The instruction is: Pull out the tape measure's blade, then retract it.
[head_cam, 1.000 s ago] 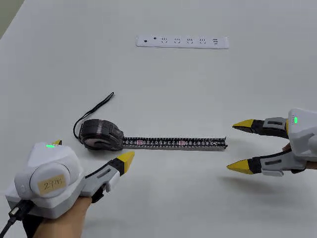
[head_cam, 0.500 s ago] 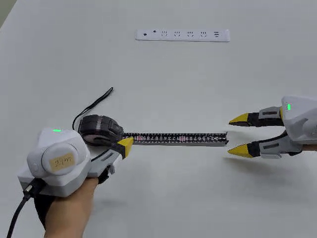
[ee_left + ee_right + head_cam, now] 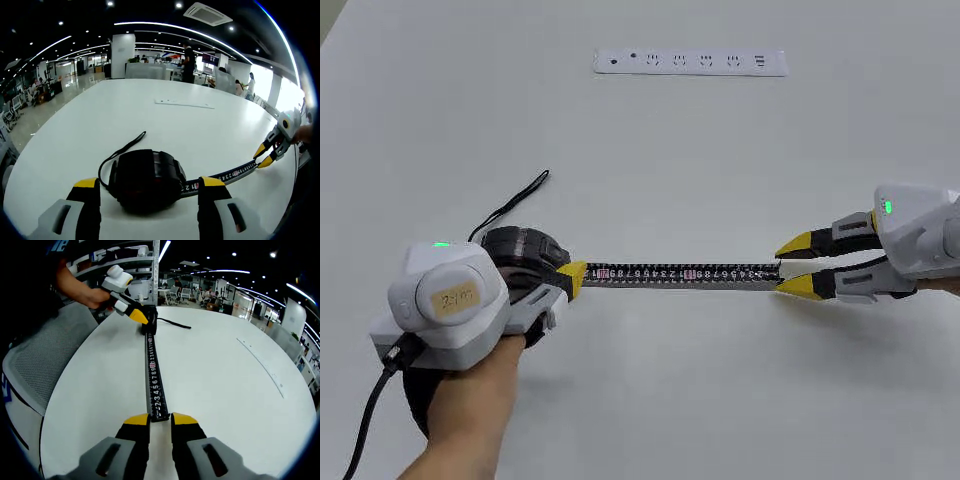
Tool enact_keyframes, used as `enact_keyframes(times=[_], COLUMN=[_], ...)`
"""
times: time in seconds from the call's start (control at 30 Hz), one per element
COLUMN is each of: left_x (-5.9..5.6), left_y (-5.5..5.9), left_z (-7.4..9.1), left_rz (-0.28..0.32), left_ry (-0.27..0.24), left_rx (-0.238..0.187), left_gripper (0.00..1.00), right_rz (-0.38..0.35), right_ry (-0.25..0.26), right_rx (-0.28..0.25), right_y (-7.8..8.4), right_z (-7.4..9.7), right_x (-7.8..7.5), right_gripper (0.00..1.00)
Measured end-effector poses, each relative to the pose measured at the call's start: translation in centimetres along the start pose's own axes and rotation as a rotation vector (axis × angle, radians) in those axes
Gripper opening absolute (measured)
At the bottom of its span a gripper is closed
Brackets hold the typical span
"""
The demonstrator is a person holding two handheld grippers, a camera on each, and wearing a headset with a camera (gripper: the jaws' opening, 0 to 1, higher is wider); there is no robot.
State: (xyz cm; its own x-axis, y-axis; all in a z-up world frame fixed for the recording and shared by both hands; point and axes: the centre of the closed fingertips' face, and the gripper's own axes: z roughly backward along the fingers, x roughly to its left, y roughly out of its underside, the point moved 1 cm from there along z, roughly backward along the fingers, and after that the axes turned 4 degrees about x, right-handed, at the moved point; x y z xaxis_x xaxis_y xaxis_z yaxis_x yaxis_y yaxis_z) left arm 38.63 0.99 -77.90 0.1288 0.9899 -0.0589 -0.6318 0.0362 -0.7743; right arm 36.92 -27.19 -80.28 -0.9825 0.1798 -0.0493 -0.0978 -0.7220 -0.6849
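On the white workbench (image 3: pixel 670 150), left: tape measure case (image 3: pixel 525 255), wrist cord (image 3: pixel 515 205) behind, left gripper (image 3: pixel 149 182) with jaws spread either side. Centre: blade (image 3: pixel 680 274), drawn out flat. Right: right gripper (image 3: pixel 798 266), jaws narrowed about the blade tip, grip uncertain. Pull apparently under way or done; retraction outstanding.

r grip (image 3: pixel 160 421) jaws flank blade (image 3: pixel 152 375) end | case (image 3: pixel 150 327) far, by l grip (image 3: pixel 140 317)

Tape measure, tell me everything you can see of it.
The tape measure has a black, ribbed, plastic-looking case resting on the white table, with a black wrist strap trailing behind. Its dark blade with white numerals lies flat, pulled out rightward. The open left gripper straddles the case; the right gripper has its yellow tips flanking the blade's end, contact unclear.
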Motion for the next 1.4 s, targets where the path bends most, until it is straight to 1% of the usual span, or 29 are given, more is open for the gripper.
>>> enact_keyframes(times=[0.03, 0.07, 0.23, 0.4, 0.47, 0.53, 0.67, 0.97, 1.17, 1.3, 1.4], left_x=[0.2, 0.1, 0.1, 0.0, -0.1, -0.1, 0.0, 0.5, 0.5, 0.5, 0.5], left_y=[0.2, 0.2, 0.2, 0.2, 0.2, 0.1, 0.1, 0.2, 0.2, 0.2, 0.4], left_z=[-0.5, -0.6, -0.9, -1.1, -1.2, -1.2, -1.3, -1.5, -1.5, -1.5, -1.3], left_rz=[0.009, 0.005, 0.013, 0.021, 0.024, 0.028, 0.032, 0.043, 0.039, 0.027, 0.018], left_ry=[-0.013, -0.012, -0.013, -0.013, -0.016, -0.018, -0.027, -0.041, -0.049, -0.059, -0.060], left_rx=[0.011, 0.016, 0.021, 0.022, 0.022, 0.022, 0.023, 0.029, 0.029, 0.043, 0.037], left_gripper=[0.76, 0.76, 0.74, 0.72, 0.72, 0.71, 0.70, 0.65, 0.64, 0.63, 0.61], right_rz=[0.000, 0.004, 0.008, 0.012, 0.031, 0.025, 0.046, 0.044, 0.043, 0.042, 0.051], right_ry=[-0.005, -0.007, -0.012, -0.013, -0.011, -0.010, -0.008, -0.007, -0.006, -0.004, -0.001], right_rx=[0.010, 0.012, 0.019, 0.018, 0.022, 0.020, 0.024, 0.028, 0.033, 0.037, 0.042], right_y=[0.2, 0.2, 0.4, 0.3, 0.4, 0.4, 0.4, 0.5, 0.5, 0.6, 0.6], right_z=[-0.5, -0.6, -0.9, -0.8, -0.8, -0.8, -0.8, -0.8, -0.8, -0.8, -0.8], right_x=[-0.1, -0.1, 0.0, 0.0, 0.0, 0.0, 0.1, 0.1, 0.2, 0.1, 0.1], right_gripper=[0.15, 0.16, 0.14, 0.13, 0.13, 0.13, 0.12, 0.11, 0.11, 0.11, 0.11])
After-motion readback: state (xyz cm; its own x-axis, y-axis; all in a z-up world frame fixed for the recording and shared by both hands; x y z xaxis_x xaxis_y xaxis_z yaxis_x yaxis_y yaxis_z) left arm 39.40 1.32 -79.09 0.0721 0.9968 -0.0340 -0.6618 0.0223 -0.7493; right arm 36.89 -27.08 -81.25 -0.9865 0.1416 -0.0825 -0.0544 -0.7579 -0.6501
